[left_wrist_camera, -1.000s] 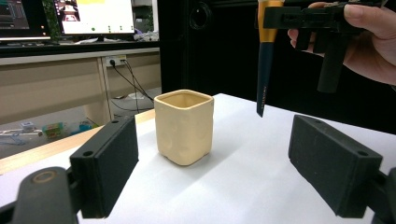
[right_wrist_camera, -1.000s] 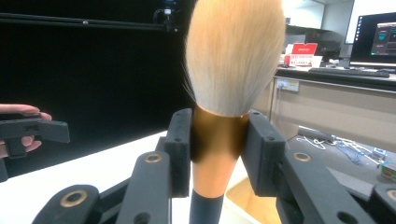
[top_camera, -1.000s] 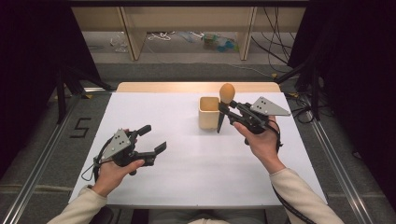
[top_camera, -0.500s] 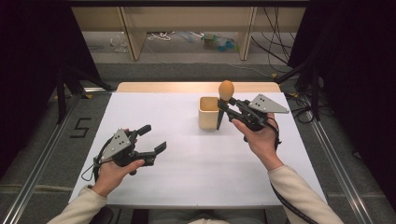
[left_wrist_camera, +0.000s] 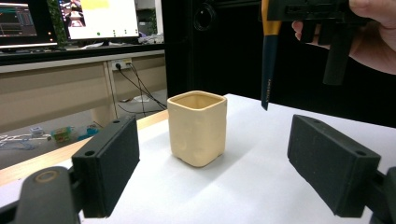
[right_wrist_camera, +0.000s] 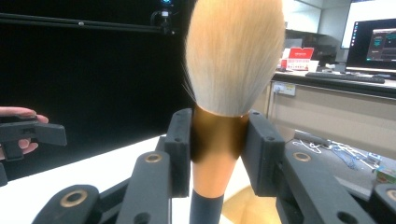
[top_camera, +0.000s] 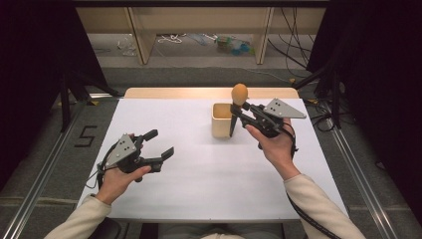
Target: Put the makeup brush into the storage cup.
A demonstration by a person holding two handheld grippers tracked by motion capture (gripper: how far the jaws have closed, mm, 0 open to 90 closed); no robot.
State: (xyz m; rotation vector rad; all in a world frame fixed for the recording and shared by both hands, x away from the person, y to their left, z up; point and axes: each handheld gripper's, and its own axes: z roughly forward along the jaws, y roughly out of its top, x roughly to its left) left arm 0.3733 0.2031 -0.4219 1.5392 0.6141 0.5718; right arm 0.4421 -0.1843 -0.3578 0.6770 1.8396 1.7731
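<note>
Left gripper (top_camera: 157,144) sits nearest, low over the near-left of the white table (top_camera: 199,199), jaws spread wide, nothing in them. Farther back, right gripper (top_camera: 238,110) is clamped on the brush (top_camera: 239,94) at its copper ferrule, bristles up, dark handle tip pointing down. Brush hangs just beside the cream cup (top_camera: 222,120), tip over the cup's right edge, not yet inside. Judged: pickup done; lining up over the opening and lowering in are left. Plenty of bare table around the cup; far table edge lies close behind it.
</note>
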